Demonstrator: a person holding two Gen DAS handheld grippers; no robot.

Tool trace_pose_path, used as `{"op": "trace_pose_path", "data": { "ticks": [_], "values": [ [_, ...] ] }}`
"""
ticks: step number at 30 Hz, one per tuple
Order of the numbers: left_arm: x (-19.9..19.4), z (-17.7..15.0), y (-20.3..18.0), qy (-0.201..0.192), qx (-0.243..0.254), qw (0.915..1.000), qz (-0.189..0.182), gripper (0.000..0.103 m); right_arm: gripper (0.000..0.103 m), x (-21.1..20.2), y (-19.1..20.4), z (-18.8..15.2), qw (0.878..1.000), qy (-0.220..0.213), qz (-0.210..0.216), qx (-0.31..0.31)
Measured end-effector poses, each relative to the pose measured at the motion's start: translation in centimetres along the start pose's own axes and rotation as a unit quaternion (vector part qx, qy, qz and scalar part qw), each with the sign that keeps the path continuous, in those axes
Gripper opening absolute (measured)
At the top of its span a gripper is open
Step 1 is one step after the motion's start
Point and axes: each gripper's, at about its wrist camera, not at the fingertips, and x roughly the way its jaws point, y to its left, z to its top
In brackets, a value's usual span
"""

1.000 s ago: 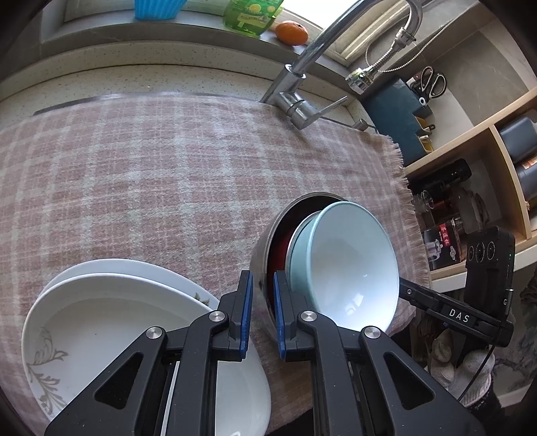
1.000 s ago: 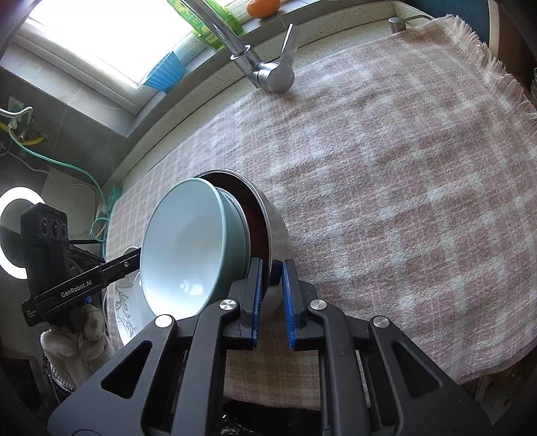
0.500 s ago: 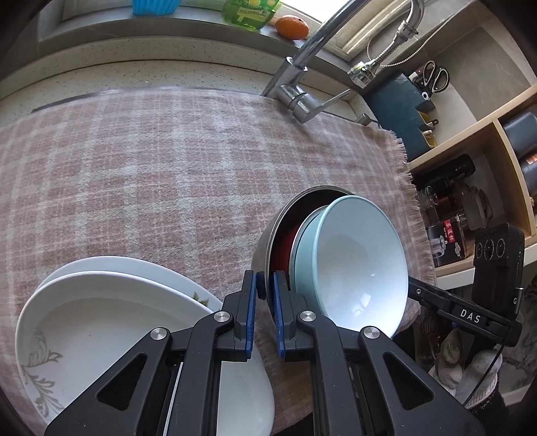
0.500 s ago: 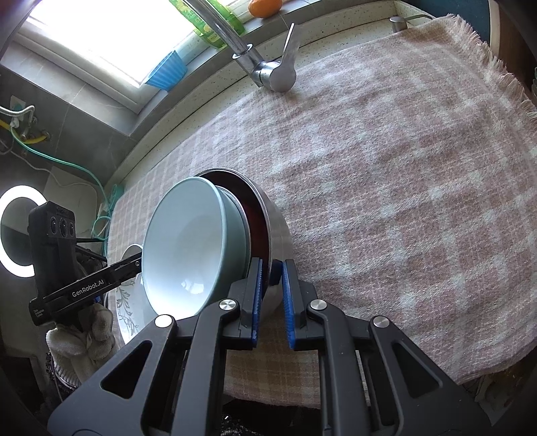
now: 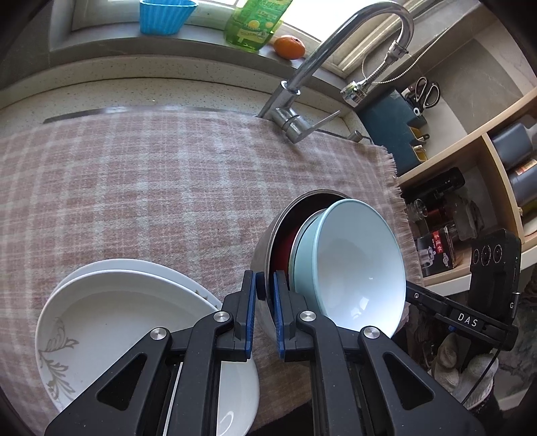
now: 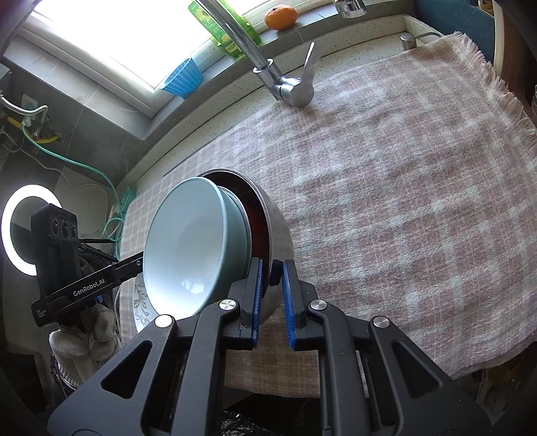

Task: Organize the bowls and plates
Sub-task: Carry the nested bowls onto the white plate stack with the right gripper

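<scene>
Bowls nested in a steel bowl (image 5: 265,244) hang between the two claws, tipped on edge so their openings face sideways. The left claw (image 5: 265,291) pinches the steel rim on one side, its blue pads pressed close on the thin wall; the right claw (image 6: 270,281) pinches the rim on the opposite side in the same way. Inside the steel bowl sits a dark red bowl (image 5: 282,248), seen only as a sliver, then a pale green bowl (image 5: 302,261), and innermost a pale blue bowl (image 5: 362,268) with a white inside.

Compared with a second ago, both claws have risen a little and the stack has come up with them: in the left wrist view more of the checked pink cloth (image 5: 151,187) shows beyond the bowls, and the tap (image 5: 302,100), the orange (image 5: 289,47) and the green bottle (image 5: 255,23) on the sill sit lower in the picture than before. The grip on the rim looks unchanged, and the tilt of the stack is about the same.

Two white plates (image 5: 110,315) with a grey leaf pattern lie stacked on the cloth at the near edge of the counter (image 5: 134,90), to the left of the bowls in the left wrist view. In the right wrist view a bit of one plate shows under the stack, beside a gloved hand (image 6: 84,338) holding the left claw's handle. A blue cup (image 5: 166,15) stands on the sill.
</scene>
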Motion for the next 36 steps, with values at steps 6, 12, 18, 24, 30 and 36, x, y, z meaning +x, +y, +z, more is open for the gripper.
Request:
{"op": "trace_pose_path", "data": {
  "ticks": [6,12,18,24,30,36],
  "values": [
    [-3.0,-0.6,0.7,-0.022,-0.009,0.9997,0.002,0.008,0.012,-0.9,2.9,0.0,1.000,0.000,0.013,-0.028],
    [-5.9,-1.7,2.8,-0.042,-0.031,0.9986,0.013,0.008,0.012,-0.1,6.3,-0.3,0.998,0.013,0.034,-0.056],
    [-8.0,-3.6,6.0,-0.052,-0.067,0.9960,0.026,0.008,0.012,2.0,9.6,-1.2,0.994,0.039,0.050,-0.087],
    [-9.4,-5.8,8.5,-0.058,-0.100,0.9924,0.042,0.008,0.013,4.5,12.0,-2.5,0.990,0.069,0.057,-0.109],
    [-10.2,-6.9,10.1,-0.057,-0.115,0.9904,0.052,0.008,0.012,6.5,13.2,-3.6,0.987,0.089,0.058,-0.119],
    [-10.2,-7.5,10.8,-0.054,-0.118,0.9902,0.054,0.008,0.012,7.3,13.5,-4.2,0.987,0.097,0.054,-0.115]
  ]
}}
